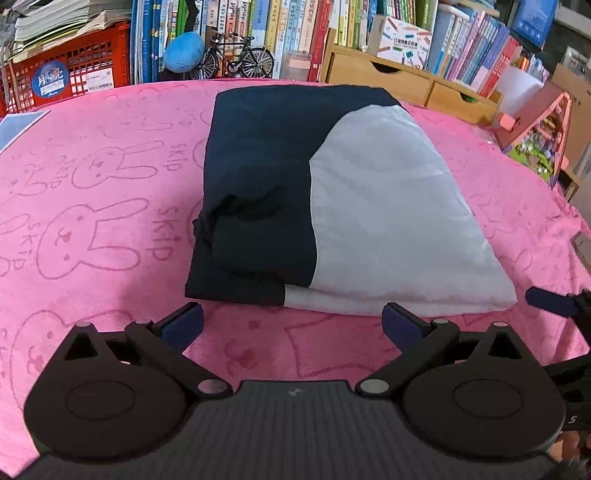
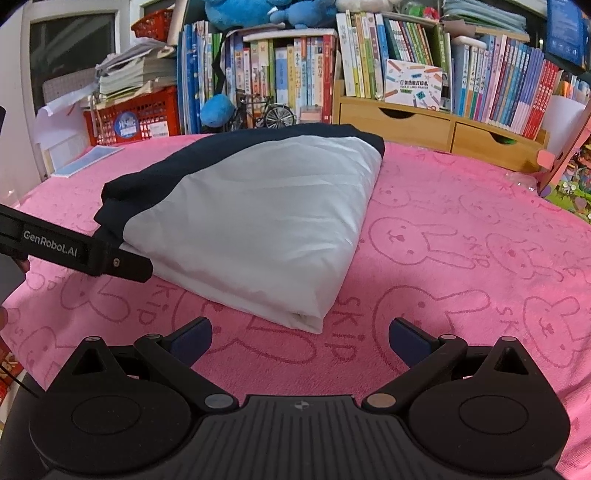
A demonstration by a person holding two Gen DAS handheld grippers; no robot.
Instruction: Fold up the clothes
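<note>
Work surface is covered by a pink towel (image 2: 461,229) printed with rabbit outlines and the word SKIP. Behind it: shelves packed with upright books (image 2: 288,81), spines out. Light wooden drawer unit (image 2: 417,123) with cut-out handles sits at the back right. Red plastic crate (image 2: 144,114) at back left, stack of papers (image 2: 136,77) on top. Small model bicycle (image 1: 236,57) and a blue plush toy (image 1: 183,51) at the towel's far edge. More blue plush toys (image 2: 251,11) on top of the shelf. Lighting is dim, indoor.
</note>
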